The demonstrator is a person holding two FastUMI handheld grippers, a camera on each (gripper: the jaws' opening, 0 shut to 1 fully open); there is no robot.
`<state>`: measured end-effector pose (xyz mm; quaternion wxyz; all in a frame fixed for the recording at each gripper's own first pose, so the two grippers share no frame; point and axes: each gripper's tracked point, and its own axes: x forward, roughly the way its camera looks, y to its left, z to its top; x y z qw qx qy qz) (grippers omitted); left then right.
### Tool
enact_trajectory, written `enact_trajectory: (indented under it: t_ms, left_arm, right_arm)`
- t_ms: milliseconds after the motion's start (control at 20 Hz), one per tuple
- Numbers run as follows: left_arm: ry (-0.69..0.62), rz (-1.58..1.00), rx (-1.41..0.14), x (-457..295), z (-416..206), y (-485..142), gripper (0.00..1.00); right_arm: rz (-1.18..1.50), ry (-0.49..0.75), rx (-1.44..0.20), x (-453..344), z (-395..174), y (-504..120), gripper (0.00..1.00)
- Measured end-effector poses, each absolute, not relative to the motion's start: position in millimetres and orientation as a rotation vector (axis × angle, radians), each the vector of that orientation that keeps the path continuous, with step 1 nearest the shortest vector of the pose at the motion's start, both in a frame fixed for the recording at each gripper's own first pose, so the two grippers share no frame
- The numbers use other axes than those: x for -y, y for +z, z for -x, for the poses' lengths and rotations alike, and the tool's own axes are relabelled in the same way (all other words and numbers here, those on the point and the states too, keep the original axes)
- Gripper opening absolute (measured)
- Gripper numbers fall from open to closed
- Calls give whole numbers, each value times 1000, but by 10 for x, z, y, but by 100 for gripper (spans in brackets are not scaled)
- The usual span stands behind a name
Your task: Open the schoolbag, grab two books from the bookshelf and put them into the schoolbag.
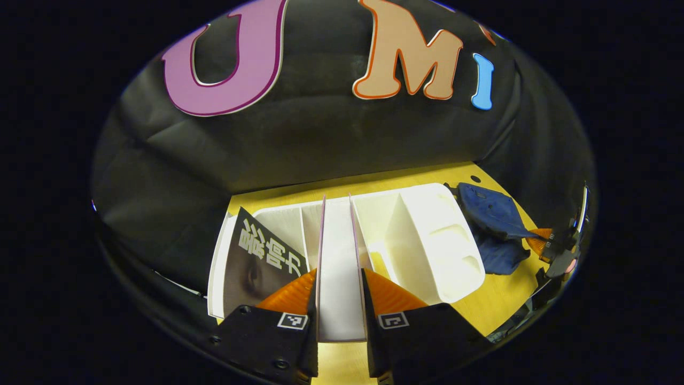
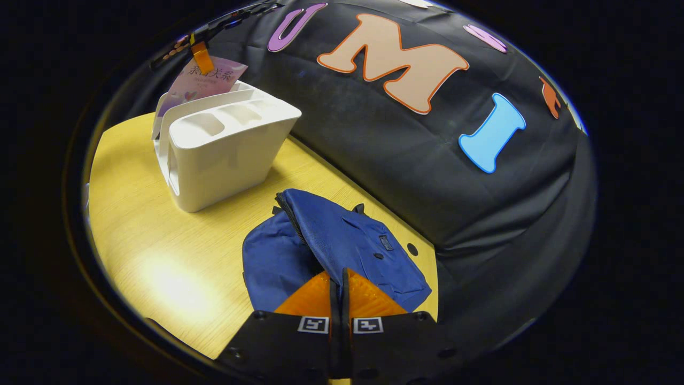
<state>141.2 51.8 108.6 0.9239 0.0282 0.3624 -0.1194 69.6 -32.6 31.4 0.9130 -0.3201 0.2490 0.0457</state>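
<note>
Schoolbag: the blue schoolbag [image 2: 342, 246] lies on the yellow table [image 2: 160, 256], flap raised along the zipper, so it looks opened (interior not visible).
Right gripper: the right gripper [image 2: 337, 291] has its fingers together on the flap's edge, at 6 o'clock in the right gripper view; seemingly pinching fabric to hold the mouth open.
Book in hand: the left gripper [image 1: 341, 291] is clamped on a pink-edged book [image 1: 339, 267] standing in the white bookshelf [image 1: 427, 240].
Second book: a dark-covered book [image 1: 256, 256] sits at 9 o'clock of the held one.
Progress: bag open; neither book is in it yet, first is just gripped.
</note>
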Motion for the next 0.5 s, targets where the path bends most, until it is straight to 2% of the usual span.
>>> enact_trajectory:
  t_ms: [200,500]
  left_arm:
    - [-207,49,-657,-550,-1513,1403,33]
    - [-138,226,-458,-755,-1490,2280,31]
  right_arm:
    - [650,98,-513,329,-691,315,3]
    - [603,75,-475,377,-747,459,3]
